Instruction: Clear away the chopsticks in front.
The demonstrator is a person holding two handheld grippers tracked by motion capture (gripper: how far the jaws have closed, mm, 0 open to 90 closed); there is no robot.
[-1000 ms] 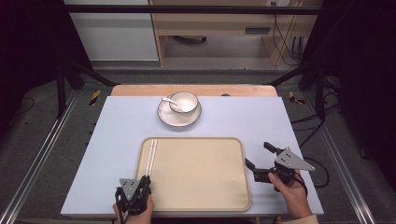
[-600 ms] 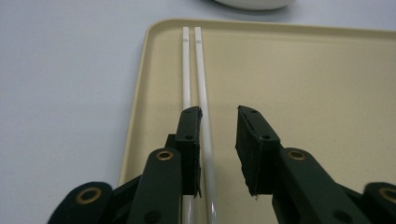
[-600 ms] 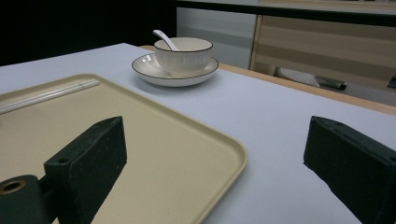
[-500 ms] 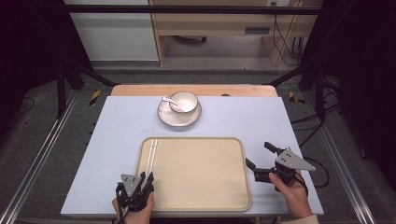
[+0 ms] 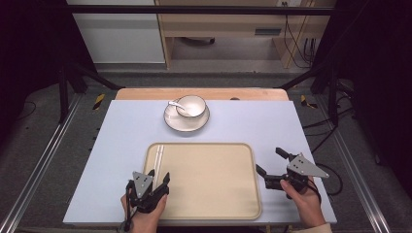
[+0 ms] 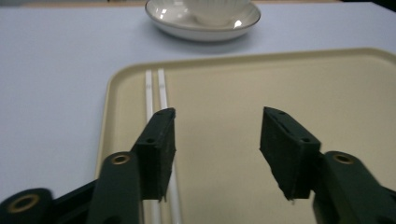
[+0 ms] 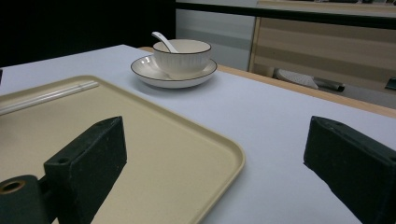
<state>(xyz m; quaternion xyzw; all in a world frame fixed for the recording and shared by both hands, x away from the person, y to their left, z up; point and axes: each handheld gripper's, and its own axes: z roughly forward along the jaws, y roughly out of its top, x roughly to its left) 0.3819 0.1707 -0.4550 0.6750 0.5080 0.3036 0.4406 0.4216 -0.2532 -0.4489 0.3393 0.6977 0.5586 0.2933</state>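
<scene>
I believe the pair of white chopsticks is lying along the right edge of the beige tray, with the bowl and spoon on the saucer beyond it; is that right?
Not quite: the chopsticks lie along the left edge of the tray, just ahead of the left tongs, as the high view shows. The rest holds: the bowl with its spoon sits on the saucer beyond the tray.

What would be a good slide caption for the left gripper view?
Left gripper, jaws just opened, above white chopsticks lying at the left edge of a beige tray.
</scene>
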